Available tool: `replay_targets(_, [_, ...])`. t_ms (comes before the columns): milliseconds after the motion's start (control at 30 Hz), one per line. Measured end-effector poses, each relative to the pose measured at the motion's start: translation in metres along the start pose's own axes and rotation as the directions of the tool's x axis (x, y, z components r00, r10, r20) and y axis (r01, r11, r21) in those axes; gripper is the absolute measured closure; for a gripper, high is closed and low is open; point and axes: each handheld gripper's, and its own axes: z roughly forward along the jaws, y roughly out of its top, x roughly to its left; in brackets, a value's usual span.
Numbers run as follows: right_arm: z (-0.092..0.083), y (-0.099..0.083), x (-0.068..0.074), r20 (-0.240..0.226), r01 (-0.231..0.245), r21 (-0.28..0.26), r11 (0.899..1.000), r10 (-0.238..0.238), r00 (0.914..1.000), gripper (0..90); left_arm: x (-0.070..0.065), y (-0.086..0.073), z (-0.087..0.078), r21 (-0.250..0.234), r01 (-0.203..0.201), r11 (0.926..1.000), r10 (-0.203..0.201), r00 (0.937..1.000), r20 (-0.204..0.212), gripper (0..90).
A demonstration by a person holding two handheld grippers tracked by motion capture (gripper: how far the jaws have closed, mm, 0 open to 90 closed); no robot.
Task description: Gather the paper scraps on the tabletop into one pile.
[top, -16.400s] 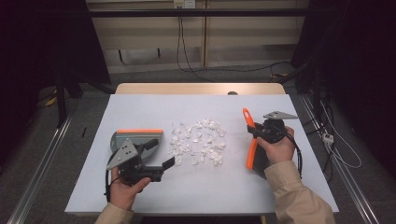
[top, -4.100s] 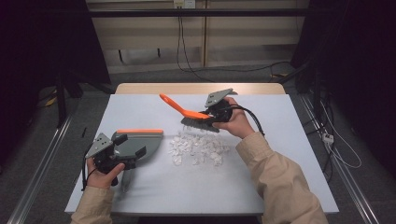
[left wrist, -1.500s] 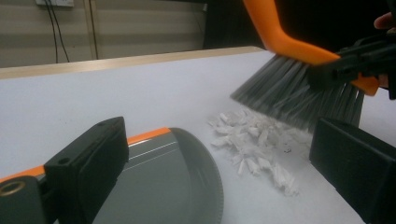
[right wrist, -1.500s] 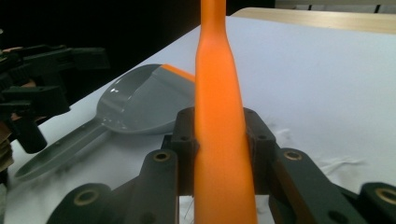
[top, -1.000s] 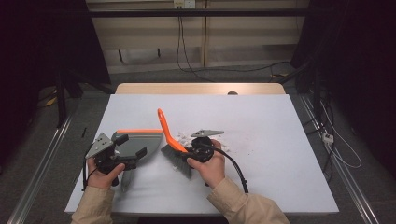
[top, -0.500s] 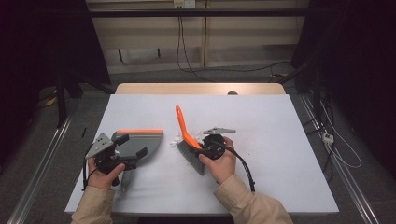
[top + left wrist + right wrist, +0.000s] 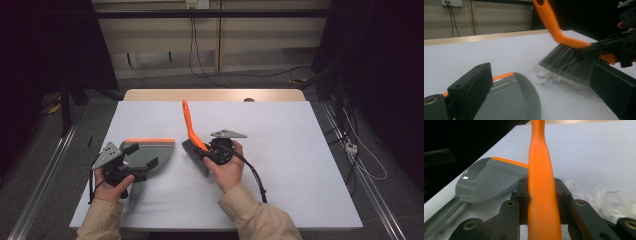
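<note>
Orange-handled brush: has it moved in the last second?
Yes. The orange-handled brush has shifted right across the white table, away from the grey dustpan.

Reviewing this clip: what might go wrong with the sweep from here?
1. The paper scraps lie short of the dustpan lip; a fast stroke of the brush may scatter them past it.
2. The left gripper holds the dustpan only by its handle, so a push could slide or tilt it.

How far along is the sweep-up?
Done: paper scraps are bunched under the brush bristles, beside the dustpan. In hand: right gripper clamps the brush handle; left gripper steadies the dustpan. Left: pushing the pile in; the pan looks empty.
</note>
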Motion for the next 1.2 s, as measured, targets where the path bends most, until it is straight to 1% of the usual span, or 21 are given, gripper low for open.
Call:
replay_targets(67, [0.014, -0.001, 0.005, 0.017, -0.006, 0.013, 1.0, 0.006, 0.9998, 71.6, 0.0, 0.0, 0.0, -0.002, 0.003, 1.0, -0.003, 1.0, 0.001, 4.6])
replay_targets(100, [0.02, -0.002, 0.007, 0.01, -0.02, 0.016, 1.0, 0.02, 0.9997, 71.5, 0.0, 0.0, 0.0, 0.0, -0.001, 1.0, 0.001, 1.0, 0.0, 4.5])
replay_targets(133, [0.025, -0.003, 0.009, 0.011, -0.028, 0.022, 0.999, 0.028, 0.9996, 71.6, 0.0, 0.0, 0.0, -0.003, 0.006, 1.0, -0.006, 1.0, 0.001, 4.5])
replay_targets(200, [0.035, -0.006, 0.011, 0.041, -0.03, 0.054, 0.998, 0.027, 0.9988, 71.5, 0.0, 0.0, 0.0, -0.002, 0.006, 1.0, -0.006, 1.0, 0.001, 4.5])
replay_targets(233, [0.038, -0.007, 0.009, 0.046, -0.031, 0.048, 0.998, 0.029, 0.9985, 71.6, 0.0, 0.0, 0.0, 0.002, 0.001, 1.0, -0.001, 1.0, 0.001, 4.6])
replay_targets(267, [0.038, -0.007, 0.008, 0.069, -0.026, 0.051, 0.998, 0.022, 0.9974, 71.5, 0.0, 0.0, 0.0, 0.0, -0.001, 1.0, 0.001, 1.0, 0.0, 4.6])
replay_targets(300, [0.037, -0.006, 0.005, 0.078, -0.033, 0.064, 0.997, 0.028, 0.9965, 71.5, 0.0, 0.0, -0.001, -0.002, -0.003, 1.0, 0.003, 1.0, 0.001, 4.5])
replay_targets(333, [0.035, -0.006, 0.002, 0.077, -0.049, 0.073, 0.996, 0.043, 0.9961, 71.5, 0.0, 0.0, -0.001, 0.0, -0.002, 1.0, 0.002, 1.0, 0.001, 4.6])
replay_targets(367, [0.032, -0.005, 0.0, 0.087, -0.052, 0.079, 0.996, 0.045, 0.9952, 71.5, 0.0, 0.0, -0.001, 0.0, -0.002, 1.0, 0.002, 1.0, 0.0, 4.5])
replay_targets(400, [0.028, -0.006, -0.003, 0.105, -0.043, 0.079, 0.996, 0.035, 0.9939, 71.5, 0.0, 0.0, 0.0, 0.0, -0.003, 1.0, 0.003, 1.0, -0.001, 4.6])
replay_targets(533, [0.01, -0.009, -0.018, 0.134, -0.06, 0.072, 0.996, 0.05, 0.9897, 71.5, -0.001, 0.0, 0.0, 0.002, -0.009, 1.0, 0.009, 1.0, 0.0, 4.5])
replay_targets(667, [-0.004, -0.011, -0.028, 0.144, -0.067, 0.06, 0.996, 0.058, 0.9879, 71.6, -0.002, 0.001, 0.0, 0.002, -0.014, 0.9999, 0.014, 0.9999, -0.001, 4.5])
replay_targets(700, [-0.008, -0.011, -0.029, 0.149, -0.059, 0.06, 0.996, 0.049, 0.9876, 71.6, -0.002, 0.001, 0.001, 0.002, -0.015, 0.9999, 0.015, 0.9999, -0.001, 4.5])
replay_targets(733, [-0.01, -0.01, -0.029, 0.148, -0.051, 0.058, 0.997, 0.042, 0.9881, 71.6, -0.003, 0.001, 0.001, 0.004, -0.014, 0.9999, 0.014, 0.9999, -0.001, 4.5])
replay_targets(800, [-0.016, -0.007, -0.026, 0.121, -0.053, 0.032, 0.998, 0.048, 0.9915, 71.6, -0.003, 0.0, 0.001, 0.003, -0.013, 0.9999, 0.013, 0.9999, -0.002, 4.6])
replay_targets(833, [-0.018, -0.005, -0.024, 0.115, -0.042, 0.025, 0.999, 0.039, 0.9926, 71.6, -0.003, 0.0, 0.001, 0.003, -0.013, 0.9999, 0.013, 0.9999, -0.002, 4.5])
replay_targets(967, [-0.017, 0.004, -0.014, 0.095, -0.022, 0.008, 1.0, 0.021, 0.9953, 71.6, -0.003, 0.0, 0.001, 0.003, -0.013, 0.9999, 0.013, 0.9999, -0.002, 4.6])
replay_targets(1033, [-0.011, 0.006, -0.011, 0.094, -0.016, -0.001, 1.0, 0.016, 0.9954, 71.6, -0.003, 0.0, 0.001, 0.003, -0.011, 0.9999, 0.011, 0.9999, -0.002, 4.5])
replay_targets(1067, [-0.006, 0.006, -0.011, 0.095, -0.016, 0.003, 1.0, 0.015, 0.9953, 71.6, -0.003, 0.0, 0.002, 0.003, -0.011, 0.9999, 0.011, 0.9999, -0.001, 4.6])
replay_targets(1133, [0.005, 0.005, -0.011, 0.084, -0.04, 0.018, 0.999, 0.039, 0.9957, 71.6, -0.003, 0.0, 0.002, 0.004, -0.011, 0.9999, 0.011, 0.9999, 0.002, 4.6])
replay_targets(1200, [0.016, 0.004, -0.01, 0.082, -0.049, 0.038, 0.998, 0.046, 0.9956, 71.6, -0.003, 0.0, 0.003, 0.007, -0.014, 0.9999, 0.014, 0.9999, 0.003, 4.6])
